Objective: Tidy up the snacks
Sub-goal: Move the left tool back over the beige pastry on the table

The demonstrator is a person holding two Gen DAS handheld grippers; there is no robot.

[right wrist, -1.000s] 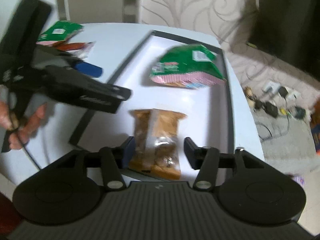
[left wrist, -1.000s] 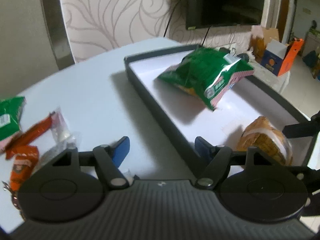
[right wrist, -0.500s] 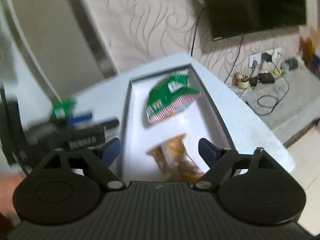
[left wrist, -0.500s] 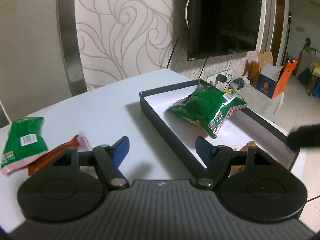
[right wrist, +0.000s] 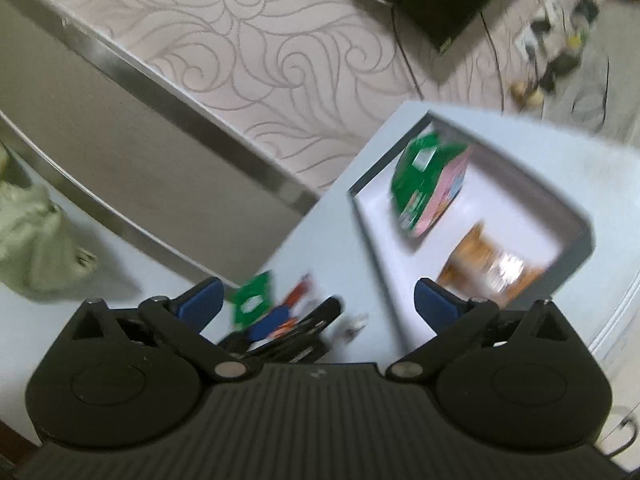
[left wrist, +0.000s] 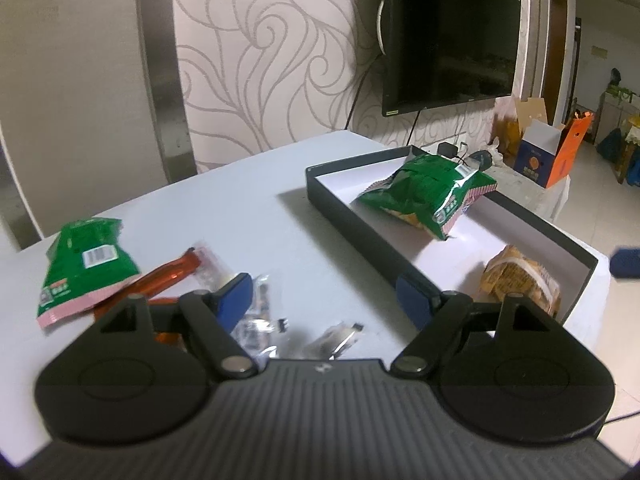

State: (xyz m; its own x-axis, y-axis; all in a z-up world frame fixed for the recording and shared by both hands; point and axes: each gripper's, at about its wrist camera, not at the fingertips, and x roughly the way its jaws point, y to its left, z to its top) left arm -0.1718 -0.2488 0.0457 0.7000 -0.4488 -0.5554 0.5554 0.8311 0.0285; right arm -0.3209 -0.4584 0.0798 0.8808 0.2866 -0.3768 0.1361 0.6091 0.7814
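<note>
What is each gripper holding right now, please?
Left gripper: jaws opening, nothing between them.
Right gripper: jaws opening wide, nothing held.

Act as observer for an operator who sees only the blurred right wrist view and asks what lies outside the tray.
Operator: What is the orange smear by the loose green packet?
Observer: An orange sachet. One end runs under the green packet on the table.
Operator: Anything else loose there?
Observer: Yes, small clear wrappers lie beside the sachet, on the side nearer the tray.
</note>
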